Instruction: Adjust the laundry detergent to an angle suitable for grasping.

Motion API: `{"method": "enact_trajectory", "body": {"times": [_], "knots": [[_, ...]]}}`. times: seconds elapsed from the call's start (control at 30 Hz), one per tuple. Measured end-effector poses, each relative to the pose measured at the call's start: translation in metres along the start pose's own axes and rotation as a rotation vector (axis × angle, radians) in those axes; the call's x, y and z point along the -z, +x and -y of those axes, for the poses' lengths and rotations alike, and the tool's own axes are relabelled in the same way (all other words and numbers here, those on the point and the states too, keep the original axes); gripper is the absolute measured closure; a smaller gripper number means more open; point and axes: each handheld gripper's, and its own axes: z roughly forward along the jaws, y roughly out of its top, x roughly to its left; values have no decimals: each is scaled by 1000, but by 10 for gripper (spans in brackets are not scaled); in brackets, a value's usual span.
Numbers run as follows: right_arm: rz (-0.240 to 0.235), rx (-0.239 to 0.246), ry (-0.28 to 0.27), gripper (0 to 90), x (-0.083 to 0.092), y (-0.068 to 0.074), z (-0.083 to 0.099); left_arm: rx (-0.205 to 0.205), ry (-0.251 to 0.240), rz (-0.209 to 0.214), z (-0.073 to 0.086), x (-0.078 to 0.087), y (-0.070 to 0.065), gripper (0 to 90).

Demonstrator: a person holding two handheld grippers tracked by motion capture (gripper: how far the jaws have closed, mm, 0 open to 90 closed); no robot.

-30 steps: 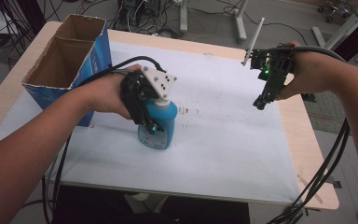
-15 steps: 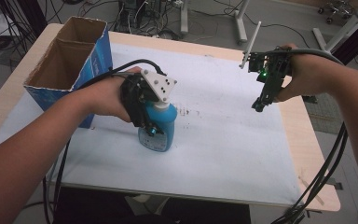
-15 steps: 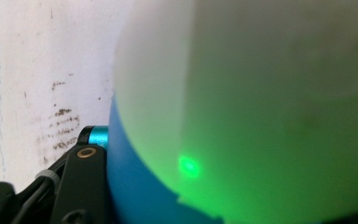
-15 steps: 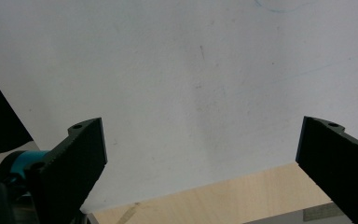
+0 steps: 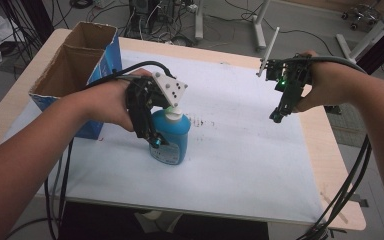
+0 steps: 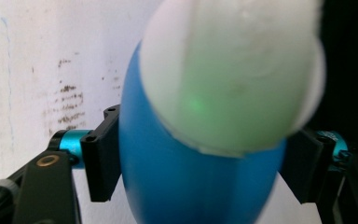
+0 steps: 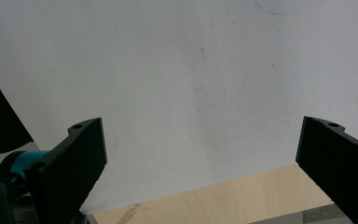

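A blue pump bottle [image 5: 172, 137] with a white pump head [image 5: 174, 112] stands upright on the white sheet, left of the middle. My left gripper [image 5: 155, 140] comes down over it from the left. Its jaws have just been opening and now flank the bottle's sides without squeezing. In the left gripper view the blue body [image 6: 191, 186] sits between the two black pads [image 6: 100, 158], with the blurred pump head [image 6: 233, 70] close to the camera. My right gripper [image 5: 276, 117] hangs open and empty above the sheet near the table's right edge [image 7: 200, 158].
An open cardboard box with blue sides [image 5: 75, 65] stands at the table's left edge, just behind my left forearm. The white sheet [image 5: 240, 130] covers most of the tabletop. A wooden strip [image 7: 223, 200] shows along the right edge. Cables trail from both grippers.
The left hand has shifted only slightly at the bottle, which stands in the same spot. The right gripper has not moved.
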Motion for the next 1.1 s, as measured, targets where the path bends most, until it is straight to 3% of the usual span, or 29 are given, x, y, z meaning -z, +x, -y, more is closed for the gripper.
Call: {"method": "enact_trajectory", "body": {"times": [0.17,0.4,0.47,0.77,1.1], "knots": [[0,2,-7,10,0,1,-2,18,80,-22,-3,12,-2,205],[0,7,-17,10,1,1,-4,37,137,-27,-3,23,-1,200],[-1,10,-20,10,2,1,-4,57,181,-29,-3,28,0,186],[-9,10,-32,10,2,0,-5,88,263,-48,-4,44,2,159],[-17,20,-52,10,8,2,-6,141,372,-60,-6,63,5,68]]}}
